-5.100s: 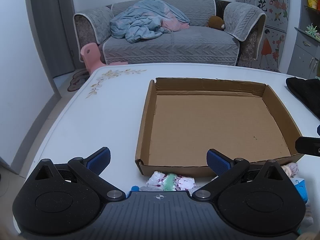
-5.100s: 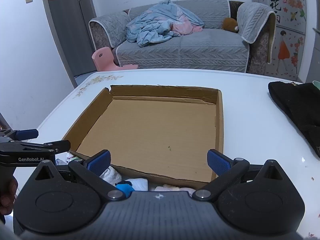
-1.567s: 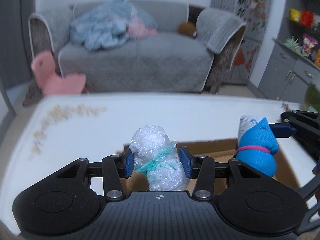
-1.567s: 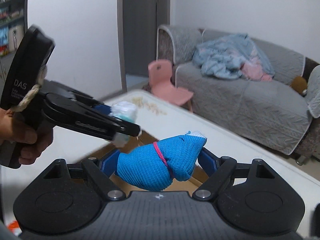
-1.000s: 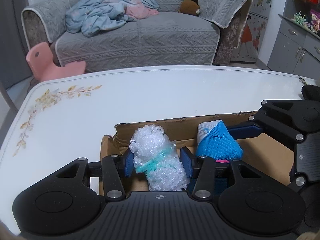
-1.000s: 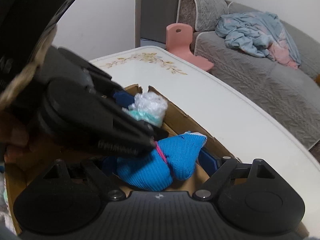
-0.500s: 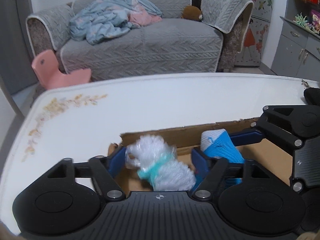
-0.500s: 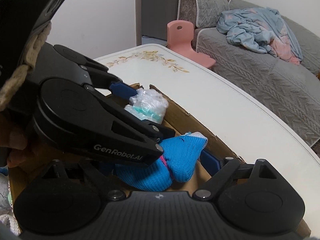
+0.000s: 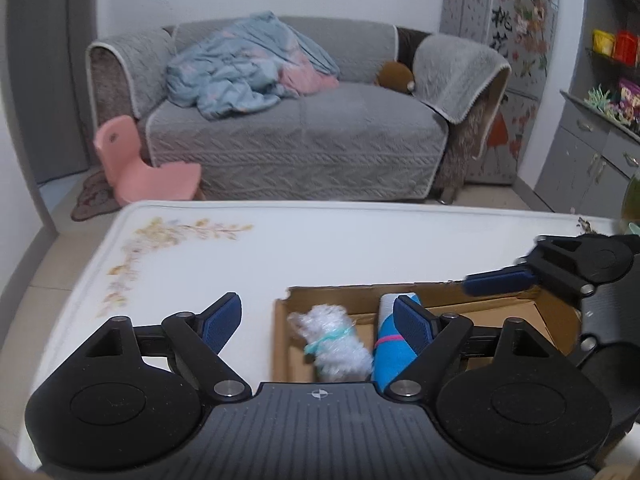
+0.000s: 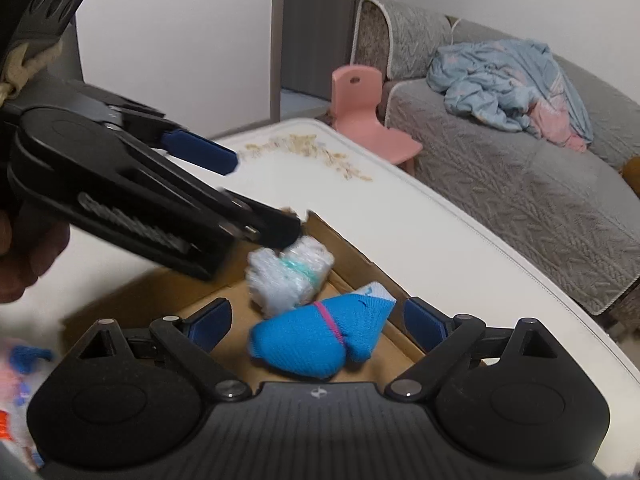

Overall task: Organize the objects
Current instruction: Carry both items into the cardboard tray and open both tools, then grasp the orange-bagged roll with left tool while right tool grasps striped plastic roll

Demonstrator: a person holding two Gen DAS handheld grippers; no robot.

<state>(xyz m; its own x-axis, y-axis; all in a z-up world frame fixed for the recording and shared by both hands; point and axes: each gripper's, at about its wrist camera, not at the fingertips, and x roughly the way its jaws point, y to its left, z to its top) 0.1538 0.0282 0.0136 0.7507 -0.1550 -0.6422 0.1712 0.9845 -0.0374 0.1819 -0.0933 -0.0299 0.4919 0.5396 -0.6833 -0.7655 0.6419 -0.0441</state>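
A shallow cardboard box [image 9: 484,312] lies on the white table [image 9: 320,248]. In its far left corner lie a bubble-wrap bundle with a teal band [image 9: 334,344] and, beside it, a blue sock roll with a pink band [image 9: 394,344]. Both also show in the right wrist view: the bundle [image 10: 290,278] and the sock roll [image 10: 316,336]. My left gripper [image 9: 318,318] is open and empty, above the bundle. My right gripper [image 10: 318,322] is open and empty, above the sock roll. The box wall [image 10: 348,248] runs behind them.
A grey sofa [image 9: 304,136] with a blue blanket stands beyond the table, with a pink child's chair [image 9: 140,164] at its left. Grey cabinets [image 9: 592,160] stand at the right. Several small items [image 10: 20,368] lie blurred on the table at the box's near side.
Both grippers have opened and let go. The bubble-wrap bundle and the blue sock roll now lie in the box corner, and both grippers have drawn back and up.
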